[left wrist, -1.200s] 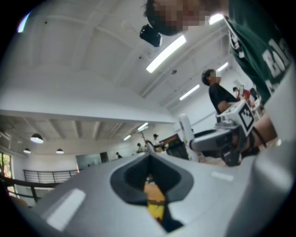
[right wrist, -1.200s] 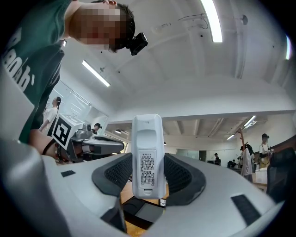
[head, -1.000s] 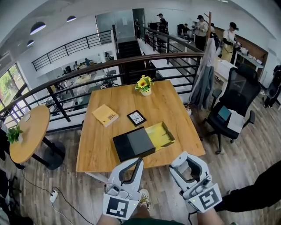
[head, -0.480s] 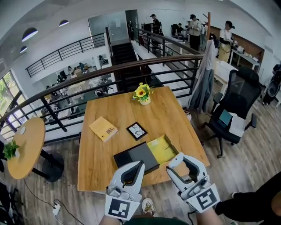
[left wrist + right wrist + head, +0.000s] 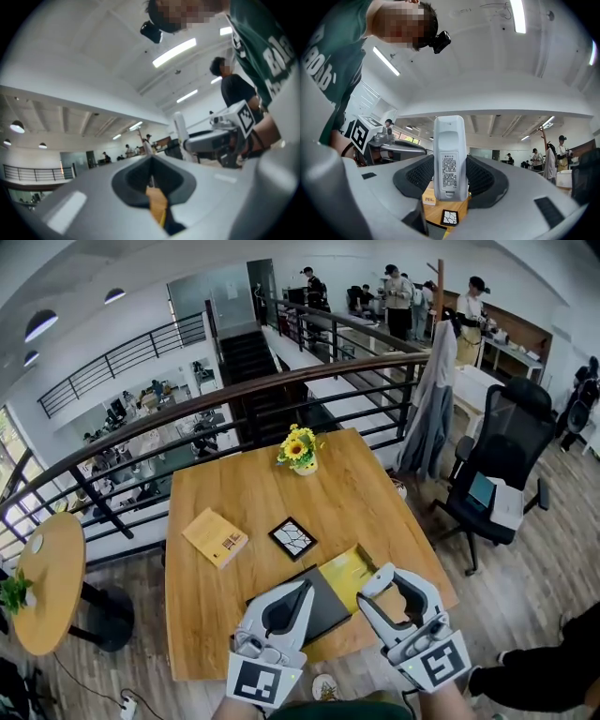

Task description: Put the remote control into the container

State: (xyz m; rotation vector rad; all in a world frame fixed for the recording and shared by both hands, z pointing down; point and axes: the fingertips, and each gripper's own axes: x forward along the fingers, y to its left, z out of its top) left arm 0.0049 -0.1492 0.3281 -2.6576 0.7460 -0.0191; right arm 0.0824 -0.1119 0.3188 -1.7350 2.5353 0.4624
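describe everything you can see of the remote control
The remote control is a long, slim bar of white plastic. Its back faces the camera, with a printed label in the middle and a small catch near the lower end. In the right gripper view it stands upright in the right gripper, whose black ribbed pads press on both sides of its lower half. It touches nothing else.

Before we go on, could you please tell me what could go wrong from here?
The remote control sticks far out of the right gripper, gripped only at its lower part, so it might tilt or slip. The lid covers most of the box, leaving a small yellow opening that the remote control could miss.
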